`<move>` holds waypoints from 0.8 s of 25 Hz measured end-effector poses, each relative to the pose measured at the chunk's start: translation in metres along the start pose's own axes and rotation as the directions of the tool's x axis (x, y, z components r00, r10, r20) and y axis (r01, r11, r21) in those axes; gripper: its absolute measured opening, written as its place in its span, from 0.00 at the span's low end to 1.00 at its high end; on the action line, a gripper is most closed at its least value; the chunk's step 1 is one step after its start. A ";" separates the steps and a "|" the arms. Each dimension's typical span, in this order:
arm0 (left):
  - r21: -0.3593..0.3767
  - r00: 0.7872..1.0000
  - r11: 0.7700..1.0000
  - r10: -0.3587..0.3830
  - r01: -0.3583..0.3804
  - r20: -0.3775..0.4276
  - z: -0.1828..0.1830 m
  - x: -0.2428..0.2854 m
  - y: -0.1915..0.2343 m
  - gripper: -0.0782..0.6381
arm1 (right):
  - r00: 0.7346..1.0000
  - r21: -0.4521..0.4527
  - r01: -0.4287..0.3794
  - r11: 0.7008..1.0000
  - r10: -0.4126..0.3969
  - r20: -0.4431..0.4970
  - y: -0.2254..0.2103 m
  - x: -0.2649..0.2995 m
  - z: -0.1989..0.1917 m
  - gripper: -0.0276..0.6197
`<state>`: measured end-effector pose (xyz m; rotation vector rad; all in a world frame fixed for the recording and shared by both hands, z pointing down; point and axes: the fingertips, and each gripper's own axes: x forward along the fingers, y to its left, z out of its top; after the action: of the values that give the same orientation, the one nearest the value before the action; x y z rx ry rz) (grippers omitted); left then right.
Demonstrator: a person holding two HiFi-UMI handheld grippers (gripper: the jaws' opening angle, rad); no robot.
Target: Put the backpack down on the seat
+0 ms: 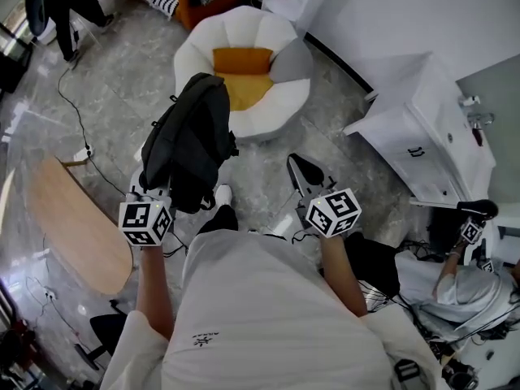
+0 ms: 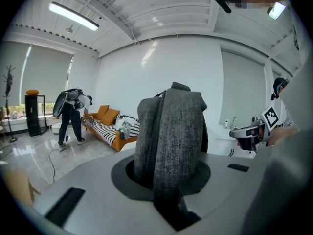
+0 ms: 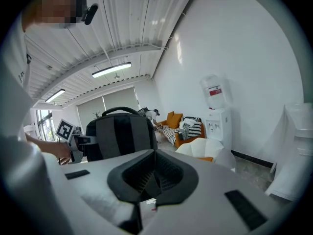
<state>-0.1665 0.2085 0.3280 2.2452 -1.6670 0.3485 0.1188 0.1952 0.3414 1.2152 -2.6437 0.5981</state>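
In front of the white petal-shaped armchair [image 1: 272,39], my left gripper [image 1: 158,189] has its fingers clamped on the dark grey fabric backpack [image 1: 191,136] by its strap — my right gripper [image 1: 302,171] has its fingers pressed together, empty.

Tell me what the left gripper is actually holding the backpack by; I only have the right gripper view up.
Observer: The left gripper is shut on a grey strap of the backpack; the left gripper view shows it pinched between the jaws.
Operator: Is the bag over the seat?
Observer: No. In the head view it hangs at the near left edge of the white chair, and the orange seat cushion is uncovered.
Operator: Anyone near my right side?
Observer: Yes, a person is down on the floor at the right, beside a white cabinet.
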 end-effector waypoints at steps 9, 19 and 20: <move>0.020 0.995 0.995 -0.094 0.095 -0.022 0.025 0.061 0.048 0.21 | 0.997 -0.024 0.071 0.997 -0.070 0.022 -0.007 0.076 0.036 0.08; 0.042 0.988 0.987 -0.152 0.153 -0.028 0.041 0.102 0.077 0.21 | 0.994 -0.015 0.101 0.995 -0.100 0.044 -0.017 0.119 0.061 0.08; 0.041 0.988 0.987 -0.152 0.153 -0.029 0.042 0.105 0.079 0.21 | 0.994 -0.015 0.099 0.995 -0.098 0.044 -0.018 0.121 0.063 0.08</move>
<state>-0.2115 0.0790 0.3381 2.3713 -1.4771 0.3771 0.0543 0.0742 0.3278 1.3596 -2.5995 0.5378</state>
